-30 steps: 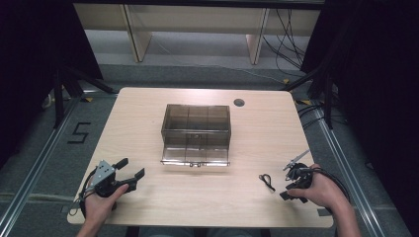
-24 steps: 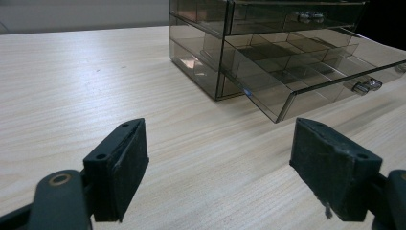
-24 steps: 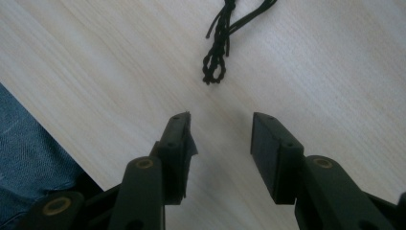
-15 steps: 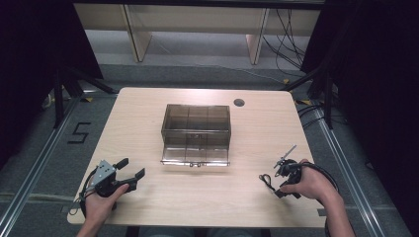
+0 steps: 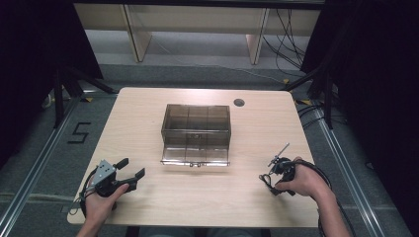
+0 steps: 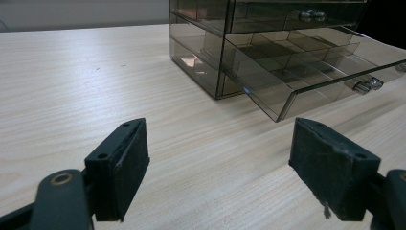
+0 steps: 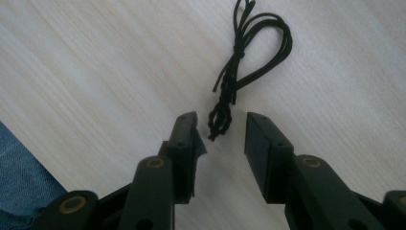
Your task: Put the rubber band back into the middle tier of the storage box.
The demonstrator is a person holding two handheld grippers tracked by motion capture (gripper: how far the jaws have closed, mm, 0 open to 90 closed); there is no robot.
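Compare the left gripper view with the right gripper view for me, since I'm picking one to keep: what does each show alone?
Left gripper view: the smoky clear drawer box, its lower drawer pulled out, beyond the open left tool. Right gripper view: a black cord bundle, its near end between the right tool's jaws, not yet pinched. Both: the light wooden table.

A smoky clear drawer box, bottom drawer pulled out, stands mid-table.

- One desk.
- One smoky clear drawer box, with one drawer pulled out.
- One bundle of black cord.
- Two tongs: left tongs, right tongs.
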